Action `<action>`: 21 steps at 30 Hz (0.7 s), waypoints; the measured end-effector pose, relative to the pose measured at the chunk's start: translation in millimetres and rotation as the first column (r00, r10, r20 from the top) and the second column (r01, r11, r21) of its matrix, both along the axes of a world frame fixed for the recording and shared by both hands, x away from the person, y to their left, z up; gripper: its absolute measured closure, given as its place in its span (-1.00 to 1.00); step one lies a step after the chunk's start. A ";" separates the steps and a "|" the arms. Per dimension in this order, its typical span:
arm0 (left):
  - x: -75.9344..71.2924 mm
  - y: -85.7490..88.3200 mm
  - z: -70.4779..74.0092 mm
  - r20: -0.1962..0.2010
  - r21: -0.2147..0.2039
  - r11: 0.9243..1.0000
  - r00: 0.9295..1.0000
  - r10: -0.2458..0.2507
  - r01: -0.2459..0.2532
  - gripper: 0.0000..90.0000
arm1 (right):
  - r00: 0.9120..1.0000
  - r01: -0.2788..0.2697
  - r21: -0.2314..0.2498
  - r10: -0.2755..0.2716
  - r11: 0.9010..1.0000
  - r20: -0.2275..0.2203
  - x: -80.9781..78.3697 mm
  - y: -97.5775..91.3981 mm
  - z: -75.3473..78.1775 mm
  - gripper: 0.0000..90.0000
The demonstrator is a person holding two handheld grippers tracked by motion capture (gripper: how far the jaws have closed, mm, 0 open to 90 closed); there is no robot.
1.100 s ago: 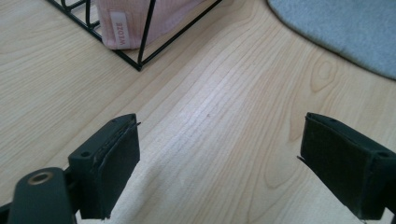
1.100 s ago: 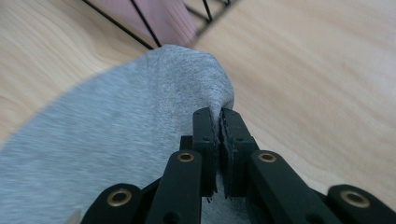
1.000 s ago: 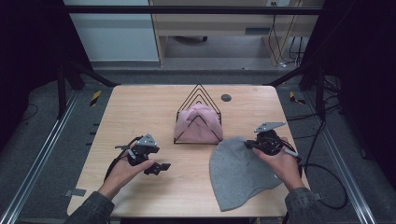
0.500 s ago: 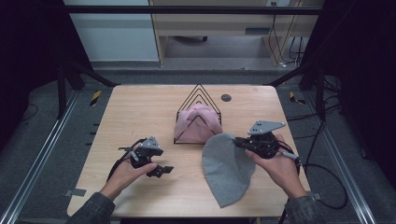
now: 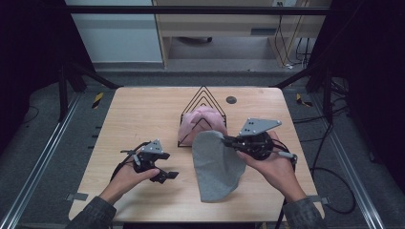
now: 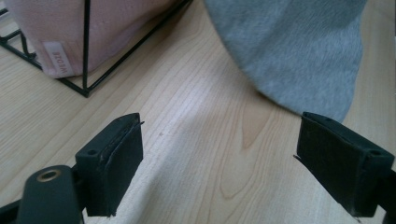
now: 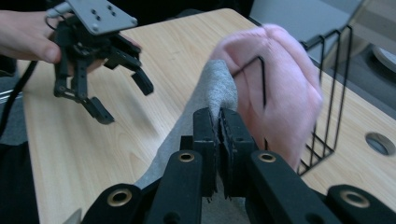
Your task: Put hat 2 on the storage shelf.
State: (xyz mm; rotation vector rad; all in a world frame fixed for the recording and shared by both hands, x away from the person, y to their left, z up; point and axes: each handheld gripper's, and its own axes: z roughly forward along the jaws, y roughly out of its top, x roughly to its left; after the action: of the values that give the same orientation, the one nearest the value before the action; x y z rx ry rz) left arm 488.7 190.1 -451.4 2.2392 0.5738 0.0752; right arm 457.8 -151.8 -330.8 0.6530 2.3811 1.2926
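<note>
Step in hand: lifting the grey felt-like cloth [image 5: 217, 164] off the light wooden counter [image 5: 143, 109] for transfer to the black wire triangular rack [image 5: 203, 102].

Right claw [image 5: 225, 140]: jaws together, clamped on the upper edge of the grey cloth, as the right gripper view shows [image 7: 218, 135]. The cloth hangs from this grip; in the high view its lower end reaches the counter at 6 o'clock from the claw. The lifted edge sits just beside the rack, at 5 o'clock from it.

Left claw [image 5: 167, 174]: jaws apart, nothing between them. It hovers low over the counter at 9 o'clock from the grey cloth. In the left gripper view, bare counter lies between the pads [image 6: 116, 161], with the cloth's hem ahead.

The rack stands at 12 o'clock from the cloth and already carries a soft pink folded cloth [image 5: 203, 124] between its wires.

Next move, as judged: raise the clamped edge clear of the wire tops, then carry it toward 12 o'clock into a free slot. The left claw will probably need to take the hanging lower part to keep it from dragging or snagging on the wires.
</note>
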 end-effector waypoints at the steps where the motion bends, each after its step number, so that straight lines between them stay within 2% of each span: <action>1: -0.5 -0.8 0.9 0.002 -0.001 1.000 1.000 -0.002 0.003 -0.69 | 1.000 -0.011 0.000 0.011 1.000 0.001 0.6 2.3 1.6 0.91; 4: -2.5 -2.3 5.3 0.013 -0.003 1.000 1.000 -0.020 0.020 -0.69 | 1.000 -0.028 0.005 0.028 1.000 0.011 1.9 7.5 6.7 0.91; 6: -3.1 -3.0 9.0 0.018 -0.011 1.000 1.000 -0.020 0.020 -0.69 | 0.999 -0.045 0.017 0.044 0.999 0.027 1.8 13.0 15.6 0.92; 11: -1.9 -4.5 13.6 0.046 -0.023 1.000 0.999 0.017 -0.016 -0.69 | 0.997 -0.065 0.017 0.065 0.998 0.043 0.0 18.9 27.6 0.92; 16: -1.7 -5.8 19.6 0.049 -0.024 1.000 0.999 0.010 -0.009 -0.69 | 0.995 -0.087 0.023 0.086 0.996 0.059 -2.2 23.0 40.3 0.91; 21: -1.8 -3.6 31.9 0.059 -0.029 1.000 0.998 0.008 -0.006 -0.70 | 0.993 -0.095 0.019 0.094 0.995 0.076 -3.6 25.5 49.3 0.91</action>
State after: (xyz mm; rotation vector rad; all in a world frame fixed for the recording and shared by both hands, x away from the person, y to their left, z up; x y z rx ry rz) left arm 486.9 186.5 -419.5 2.1992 0.5476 0.1352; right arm 454.2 -126.3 -281.5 0.4941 2.3650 1.3600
